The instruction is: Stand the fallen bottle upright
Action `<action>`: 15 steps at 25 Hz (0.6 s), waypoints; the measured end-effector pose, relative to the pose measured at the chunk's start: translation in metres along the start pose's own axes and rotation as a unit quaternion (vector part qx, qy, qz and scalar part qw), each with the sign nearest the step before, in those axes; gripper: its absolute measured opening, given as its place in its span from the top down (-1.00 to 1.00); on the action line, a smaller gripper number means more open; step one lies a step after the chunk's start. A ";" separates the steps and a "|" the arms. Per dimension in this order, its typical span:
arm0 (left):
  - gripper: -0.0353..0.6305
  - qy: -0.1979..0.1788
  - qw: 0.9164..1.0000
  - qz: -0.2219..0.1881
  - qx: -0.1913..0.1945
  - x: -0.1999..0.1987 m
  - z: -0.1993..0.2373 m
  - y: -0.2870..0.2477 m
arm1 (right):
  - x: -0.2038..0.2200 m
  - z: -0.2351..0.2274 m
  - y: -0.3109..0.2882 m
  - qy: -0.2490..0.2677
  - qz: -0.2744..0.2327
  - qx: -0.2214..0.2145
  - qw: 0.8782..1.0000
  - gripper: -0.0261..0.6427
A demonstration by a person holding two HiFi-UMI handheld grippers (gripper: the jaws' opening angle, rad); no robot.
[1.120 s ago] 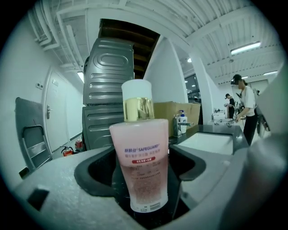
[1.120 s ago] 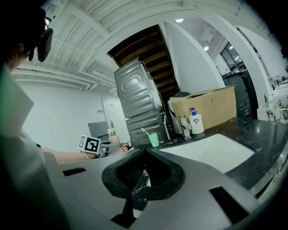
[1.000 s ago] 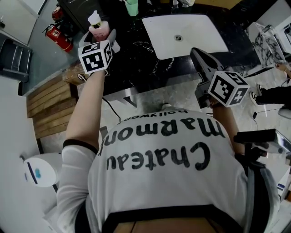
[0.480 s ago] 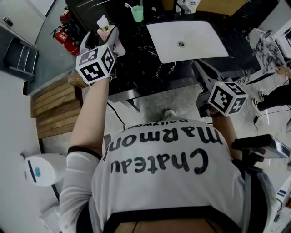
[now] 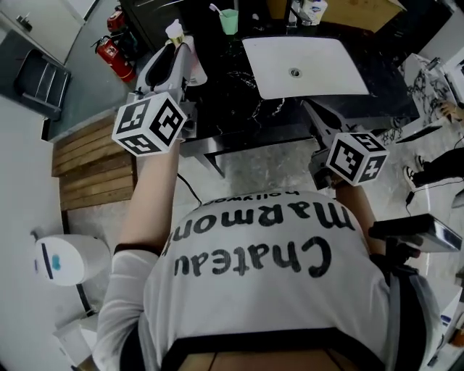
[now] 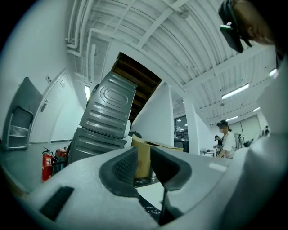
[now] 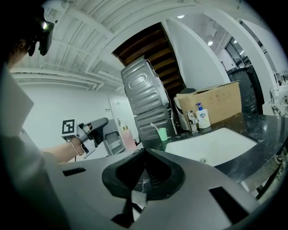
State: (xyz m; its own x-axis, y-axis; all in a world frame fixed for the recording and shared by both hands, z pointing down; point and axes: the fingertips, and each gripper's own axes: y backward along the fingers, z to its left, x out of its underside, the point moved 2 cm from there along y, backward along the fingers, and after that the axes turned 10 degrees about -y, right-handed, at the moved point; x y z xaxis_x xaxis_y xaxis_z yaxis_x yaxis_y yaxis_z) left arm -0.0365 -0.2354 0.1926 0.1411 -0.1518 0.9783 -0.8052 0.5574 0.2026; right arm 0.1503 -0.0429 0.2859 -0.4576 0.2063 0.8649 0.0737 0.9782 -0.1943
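The pink pump bottle [image 5: 175, 32] stands upright at the left corner of the black counter [image 5: 232, 94]. It also shows as a small pink bottle [image 7: 128, 137] in the right gripper view. My left gripper [image 5: 176, 52] hangs raised just in front of it and does not hold it. Its jaws [image 6: 143, 155] are closing, with a narrow gap and nothing between them. My right gripper [image 5: 310, 109] is lower, before the counter's front edge, pointing at the sink. Its pads [image 7: 145, 152] meet with nothing in them.
A white sink basin [image 5: 304, 65] is set in the counter. Behind it stand a green cup [image 5: 229, 20], a soap dispenser [image 7: 202, 117] and a cardboard box [image 7: 211, 105]. Red fire extinguishers [image 5: 116, 52] and a wooden pallet [image 5: 90, 167] are on the floor at left.
My left gripper has risen and drawn back from the bottle, which stays upright on the counter. The right gripper has shifted only a little.
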 end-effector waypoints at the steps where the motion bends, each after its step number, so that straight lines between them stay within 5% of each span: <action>1: 0.68 0.008 1.000 -0.002 0.001 0.000 -0.003 0.007 | 0.001 -0.001 0.000 0.003 0.000 -0.003 1.000 0.89; 10: 0.83 0.096 0.988 0.122 -0.016 0.073 -0.064 0.089 | 0.004 -0.017 0.021 -0.010 -0.004 -0.040 0.999 0.89; 15: 0.83 0.114 0.975 0.168 -0.094 0.102 -0.084 0.141 | 0.007 -0.024 0.050 0.011 0.014 -0.063 0.998 0.89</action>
State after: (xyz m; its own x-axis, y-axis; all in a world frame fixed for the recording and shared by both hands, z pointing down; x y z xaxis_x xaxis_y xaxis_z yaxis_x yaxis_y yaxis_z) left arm -0.0873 -0.1032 0.3247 0.0291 0.2378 0.9709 -0.7117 0.6870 -0.1469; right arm 0.1722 0.0076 0.2933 -0.4344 0.2331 0.8701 0.1972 0.9671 -0.1606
